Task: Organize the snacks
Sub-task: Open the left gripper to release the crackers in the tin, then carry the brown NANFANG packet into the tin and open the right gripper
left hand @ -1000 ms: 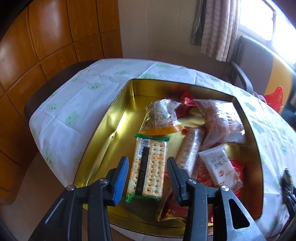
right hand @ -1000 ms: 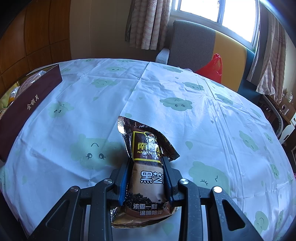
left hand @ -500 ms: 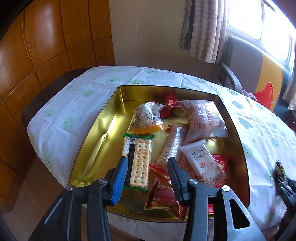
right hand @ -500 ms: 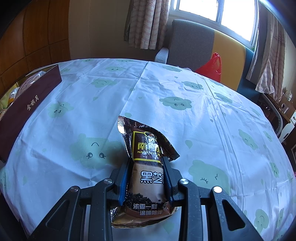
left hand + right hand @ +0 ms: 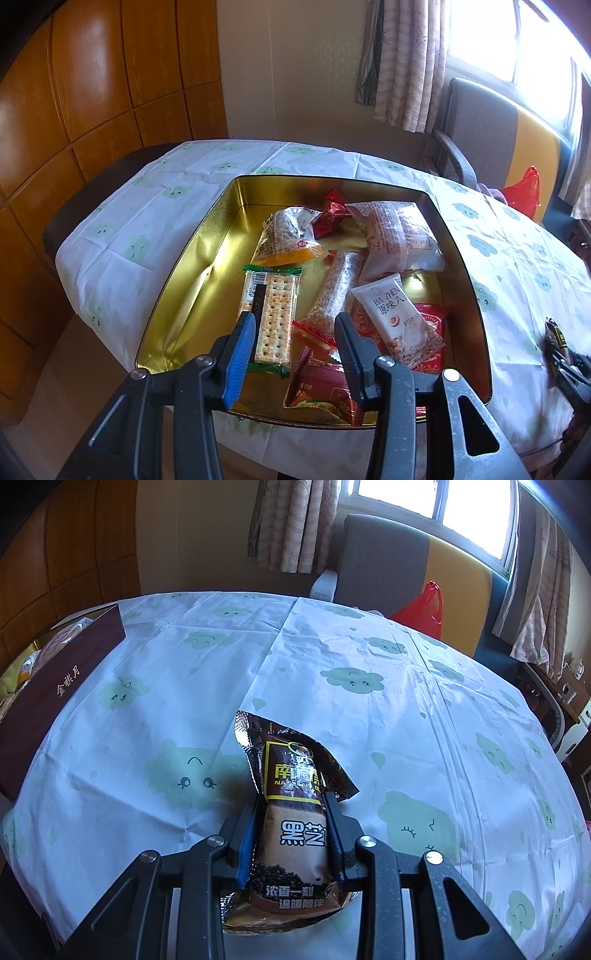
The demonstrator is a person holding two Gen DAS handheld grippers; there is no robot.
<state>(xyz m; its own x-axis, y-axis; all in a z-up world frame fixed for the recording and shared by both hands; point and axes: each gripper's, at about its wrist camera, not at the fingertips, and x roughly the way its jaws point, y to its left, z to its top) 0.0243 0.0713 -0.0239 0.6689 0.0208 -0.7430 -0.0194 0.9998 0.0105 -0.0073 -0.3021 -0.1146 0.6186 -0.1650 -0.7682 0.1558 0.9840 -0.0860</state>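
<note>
A gold tin box (image 5: 192, 266) on the table holds several snack packets: a cracker pack (image 5: 271, 317), an orange-ended bag (image 5: 286, 238), a white packet (image 5: 399, 317) and red packets (image 5: 321, 384). My left gripper (image 5: 295, 330) is open and empty, raised above the tin's near edge. My right gripper (image 5: 291, 812) is shut on a brown black-sesame packet (image 5: 295, 812) that rests on the tablecloth. The tin's dark red outer wall (image 5: 55, 698) shows at the far left of the right wrist view. The brown packet and right gripper show at the left wrist view's right edge (image 5: 557, 350).
The round table wears a white cloth with green cloud faces (image 5: 369, 664). A grey and yellow chair (image 5: 406, 565) with a red bag (image 5: 424, 609) stands behind the table. Wooden wall panels (image 5: 92, 92) are at the left, and curtains (image 5: 402, 59) hang by the window.
My left gripper has pulled back and up from the tin, still open, leaving the cracker pack lying inside. My right gripper and the brown packet have not moved.
</note>
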